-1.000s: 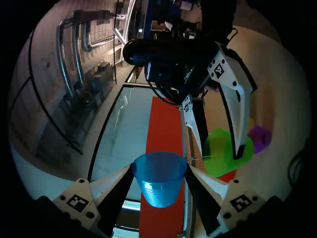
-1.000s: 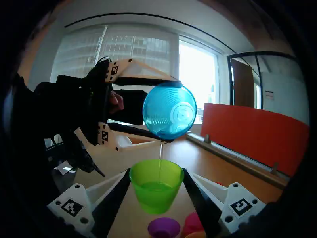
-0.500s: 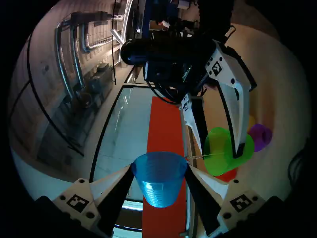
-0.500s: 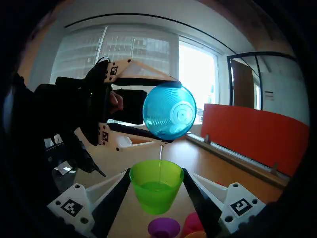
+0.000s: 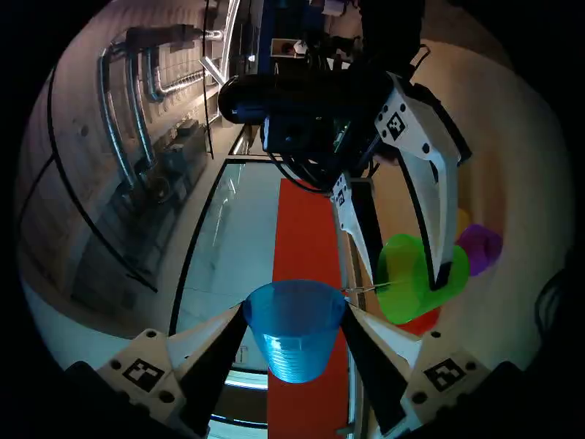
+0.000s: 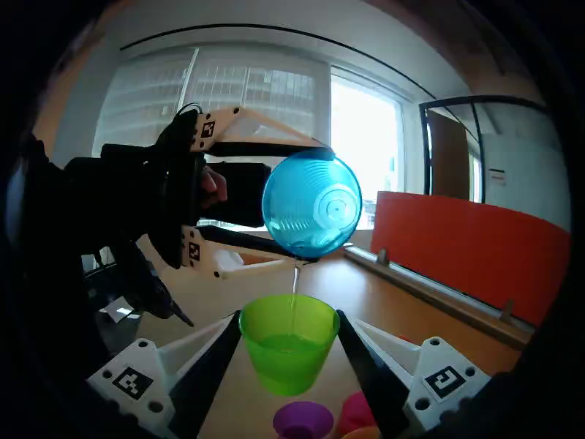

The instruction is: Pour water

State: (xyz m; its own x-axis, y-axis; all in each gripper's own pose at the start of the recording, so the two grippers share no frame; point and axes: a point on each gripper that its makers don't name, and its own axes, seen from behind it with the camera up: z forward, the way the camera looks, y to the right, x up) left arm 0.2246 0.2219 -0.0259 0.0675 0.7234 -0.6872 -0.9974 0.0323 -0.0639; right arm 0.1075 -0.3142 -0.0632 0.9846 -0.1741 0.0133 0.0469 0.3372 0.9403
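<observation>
My left gripper [image 5: 294,338] is shut on a clear blue cup [image 5: 294,338], tipped on its side. In the right gripper view that blue cup [image 6: 312,204] hangs above the green cup [image 6: 289,341], and a thin stream of water [image 6: 294,282] falls from its lip into it. My right gripper [image 6: 289,344] is shut on the green cup, upright and about half full of water. In the left gripper view the green cup [image 5: 409,278] sits between the right gripper's white fingers [image 5: 431,183], just right of the blue cup's rim.
A wooden table [image 6: 380,293] lies below, with an orange partition [image 6: 468,245] along its far right edge. A purple cup [image 6: 302,420] and a pink cup [image 6: 356,414] stand on the table under the green cup. A hand [image 6: 210,183] holds the left gripper.
The blue cup has tipped a little further and water keeps streaming into the green cup. Both grippers hold nearly the same place.
</observation>
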